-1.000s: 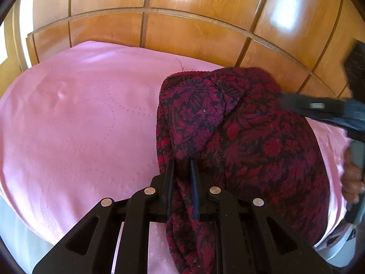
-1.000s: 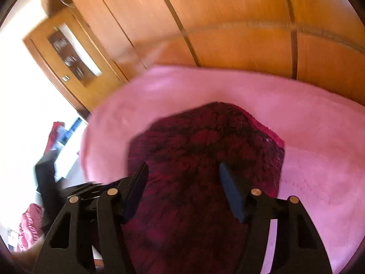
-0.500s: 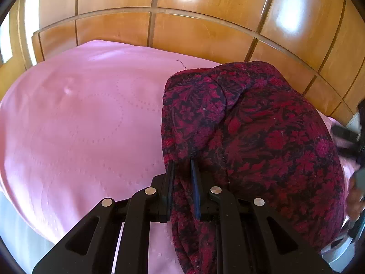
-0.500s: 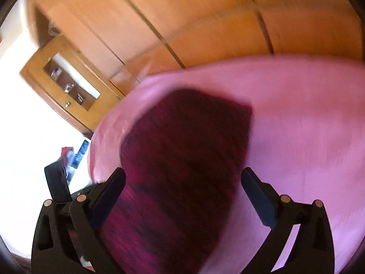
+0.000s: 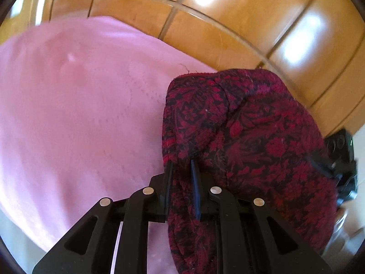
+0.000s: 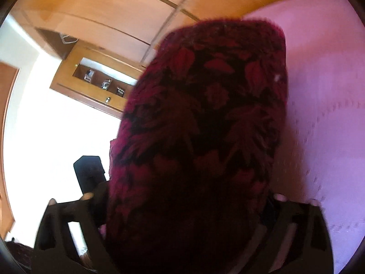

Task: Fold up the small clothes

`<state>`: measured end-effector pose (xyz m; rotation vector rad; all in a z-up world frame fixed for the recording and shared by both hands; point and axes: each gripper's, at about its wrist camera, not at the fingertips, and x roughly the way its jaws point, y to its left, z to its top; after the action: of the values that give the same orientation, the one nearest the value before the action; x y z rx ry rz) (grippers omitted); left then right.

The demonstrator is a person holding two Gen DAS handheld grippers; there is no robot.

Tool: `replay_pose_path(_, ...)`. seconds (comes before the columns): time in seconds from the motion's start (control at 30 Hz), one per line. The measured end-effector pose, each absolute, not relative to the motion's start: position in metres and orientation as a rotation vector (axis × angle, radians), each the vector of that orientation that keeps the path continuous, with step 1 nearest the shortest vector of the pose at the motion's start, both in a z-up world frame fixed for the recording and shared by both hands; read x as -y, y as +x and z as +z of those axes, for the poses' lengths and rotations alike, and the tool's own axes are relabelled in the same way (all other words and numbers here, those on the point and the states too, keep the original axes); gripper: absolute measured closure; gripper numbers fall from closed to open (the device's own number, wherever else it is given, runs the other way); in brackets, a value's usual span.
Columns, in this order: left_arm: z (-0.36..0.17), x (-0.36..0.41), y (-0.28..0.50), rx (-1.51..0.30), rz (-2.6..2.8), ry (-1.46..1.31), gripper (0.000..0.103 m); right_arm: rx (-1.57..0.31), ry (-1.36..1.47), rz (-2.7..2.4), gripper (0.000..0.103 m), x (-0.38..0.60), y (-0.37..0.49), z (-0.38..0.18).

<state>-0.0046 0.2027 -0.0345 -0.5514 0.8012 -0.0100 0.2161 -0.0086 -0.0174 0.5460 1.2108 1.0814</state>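
Observation:
A dark red and black floral garment [image 5: 246,141] lies bunched on the pink bedspread [image 5: 79,114]. My left gripper [image 5: 181,163] is shut on the garment's near left edge, with cloth pinched between its fingers. In the right wrist view the same garment [image 6: 205,125] fills the middle and drapes over my right gripper, hiding both fingertips; only the black finger bases show at the bottom. The right gripper's body shows at the right edge of the left wrist view [image 5: 340,157], behind the garment's far right side.
A wooden panelled headboard [image 5: 228,22] rises behind the bed. A wooden cabinet with a glass door [image 6: 98,84] stands to the left in the right wrist view. The pink bedspread [image 6: 324,114] extends to the right of the garment.
My right gripper has moved from open above the garment down into its far side, and the cloth now covers its fingers. My left gripper kept its hold and shifted slightly.

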Motion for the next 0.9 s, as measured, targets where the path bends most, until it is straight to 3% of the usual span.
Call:
replay_pose_path(0.1,-0.028,-0.189,-0.001,-0.781,-0.053,-0.557,0.089,-1.129,0.497,1.104,0.028,0.019,0.201,0.008)
replay_pose_path(0.3,-0.009,-0.119,0.051,-0.792,-0.239,-0.518,0.090,-0.976,0.511,1.024,0.031,0.091,0.182,0.043)
replay_pose_path(0.53,0.014,0.050,0.141,-0.848,-0.475,-0.301,0.090,-0.827,0.541,0.759,0.031,0.228,0.182,0.062)
replay_pose_path(0.7,0.005,0.173,0.178,-0.936,-0.556,-0.047,0.089,-0.838,0.619,0.521,0.031,0.336,0.178,0.026)
replay_pose_path(0.9,0.006,0.217,0.169,-0.915,-0.557,0.080,0.089,-0.881,0.741,0.310,0.013,0.390,0.144,-0.033)
